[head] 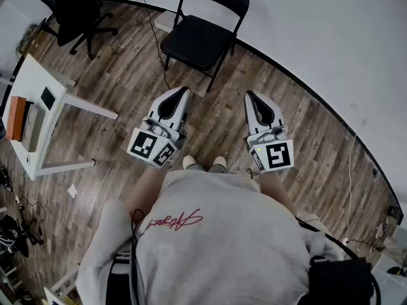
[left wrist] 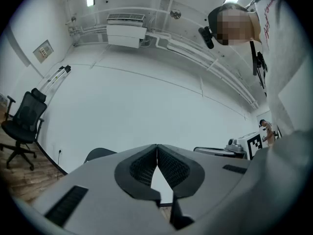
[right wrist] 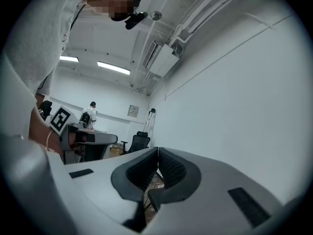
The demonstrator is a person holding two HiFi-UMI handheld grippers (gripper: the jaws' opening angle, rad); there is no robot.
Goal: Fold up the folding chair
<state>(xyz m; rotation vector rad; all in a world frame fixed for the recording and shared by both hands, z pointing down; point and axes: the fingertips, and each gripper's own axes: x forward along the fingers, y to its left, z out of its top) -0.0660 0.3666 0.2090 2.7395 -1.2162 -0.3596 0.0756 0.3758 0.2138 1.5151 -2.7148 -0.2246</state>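
— Black folding chair [head: 202, 37]: where is it, seen from the two grippers?
— It stands unfolded on the wooden floor [head: 127, 75], ahead of both grippers and close to the white wall [head: 318, 30]. It is well apart from them, and neither one touches it.
— And how are the jaws?
— The left gripper [head: 183, 91] has its jaws pressed together, with nothing between them. The right gripper [head: 250, 95] is the same: closed and empty. The two are held side by side, just in front of the person's grey sweater [head: 216, 234].
— What is to the left of the left gripper?
— A white desk [head: 38, 116] with an orange box [head: 16, 116] on it. Further ahead on that side there is a black office chair [head: 73, 8].
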